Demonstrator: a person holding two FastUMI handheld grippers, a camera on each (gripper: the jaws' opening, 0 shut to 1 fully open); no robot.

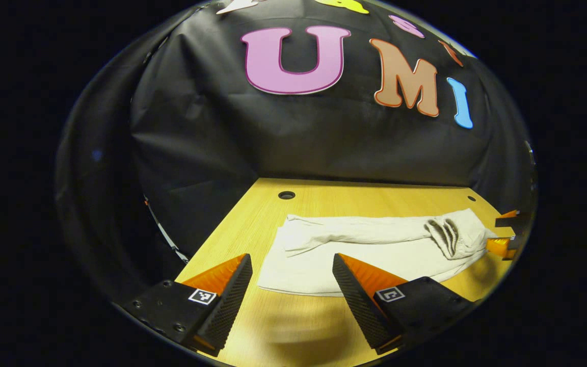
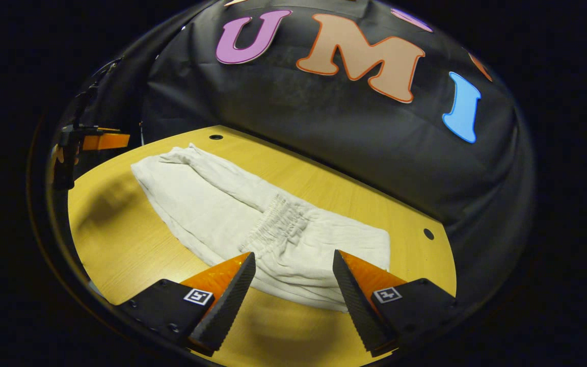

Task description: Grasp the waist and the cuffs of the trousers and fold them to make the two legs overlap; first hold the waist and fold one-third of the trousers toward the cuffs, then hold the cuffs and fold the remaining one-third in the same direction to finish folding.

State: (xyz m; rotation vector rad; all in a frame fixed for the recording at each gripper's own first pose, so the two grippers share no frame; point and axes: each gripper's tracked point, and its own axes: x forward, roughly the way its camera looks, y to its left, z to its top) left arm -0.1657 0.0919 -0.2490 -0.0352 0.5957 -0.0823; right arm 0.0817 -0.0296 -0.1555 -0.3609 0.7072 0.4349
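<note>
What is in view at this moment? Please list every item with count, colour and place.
trousers: one, off-white, lying on the table, waist folded in over the legs.
waistband: one, off-white, gathered, lying on top of the trousers partway along.
table: one, light wood, under the trousers.
holes: two, dark, near the table's far edge.
booth wall: one, black cloth, behind the table.
left tongs: one pair, open, above the table's near edge by the cuff end, holding nothing.
right tongs: one pair, open, over the folded end, holding nothing.
</note>
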